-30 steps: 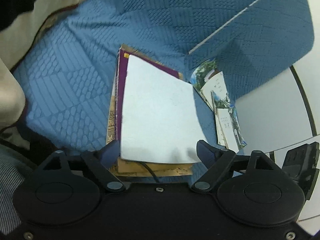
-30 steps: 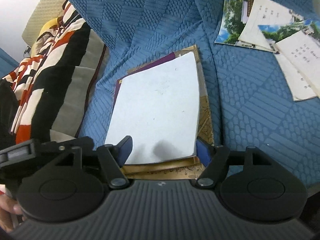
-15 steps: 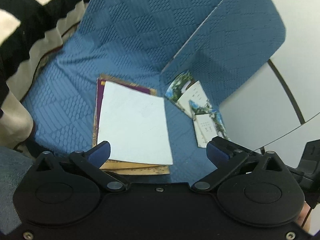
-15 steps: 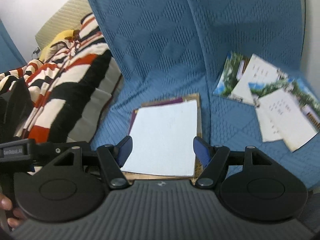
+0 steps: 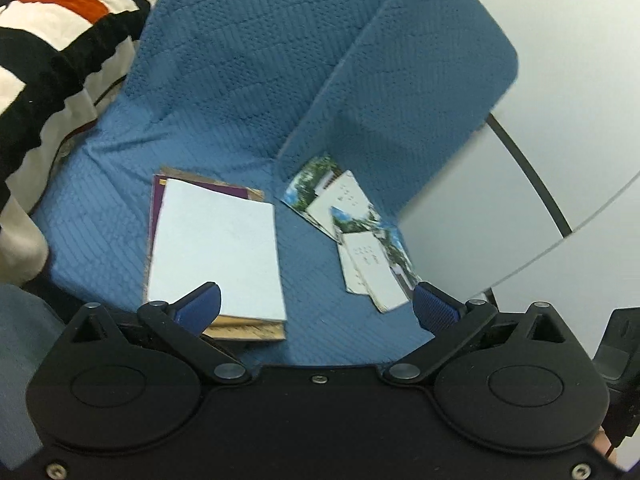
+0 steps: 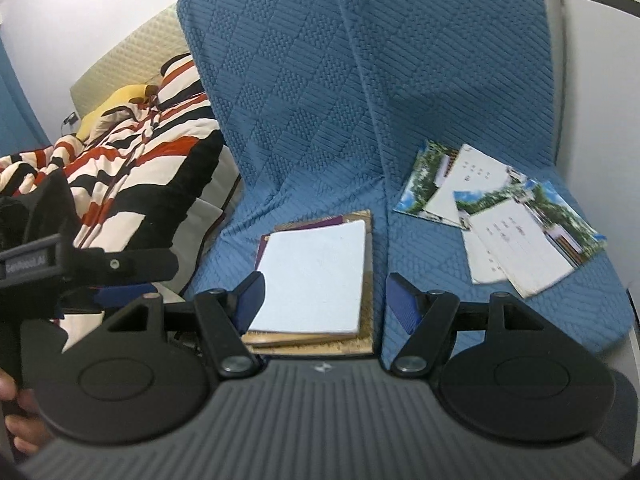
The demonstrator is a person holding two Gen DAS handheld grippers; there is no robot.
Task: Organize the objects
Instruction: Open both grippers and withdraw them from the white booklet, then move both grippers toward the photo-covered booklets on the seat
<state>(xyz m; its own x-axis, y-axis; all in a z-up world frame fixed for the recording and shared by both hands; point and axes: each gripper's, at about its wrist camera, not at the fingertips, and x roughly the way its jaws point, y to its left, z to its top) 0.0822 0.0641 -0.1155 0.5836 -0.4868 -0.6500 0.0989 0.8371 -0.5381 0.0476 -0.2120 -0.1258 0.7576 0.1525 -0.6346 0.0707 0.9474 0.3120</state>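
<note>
A stack of books [image 5: 216, 256] [image 6: 316, 280], white cover on top with purple and tan ones beneath, lies on the blue quilted seat [image 5: 92, 220] [image 6: 420, 320]. To its right lie a few loose photo booklets [image 5: 360, 240] [image 6: 500, 224], fanned and overlapping. My left gripper [image 5: 316, 306] hangs above the seat, jaws wide open and empty. My right gripper [image 6: 324, 294] also hovers above the stack, open, with nothing between its fingers. The left gripper's body [image 6: 80, 268] shows at the left edge of the right wrist view.
A striped red, black and cream blanket [image 6: 132, 168] [image 5: 52, 40] is heaped left of the seat, with a yellow cushion [image 6: 108, 108] behind it. The blue backrest [image 6: 360, 80] rises behind the books. A white wall [image 5: 560, 120] stands to the right.
Both grippers have risen and pulled back from the book stack, which now looks smaller and lies free on the seat. The left jaws have spread wider.
</note>
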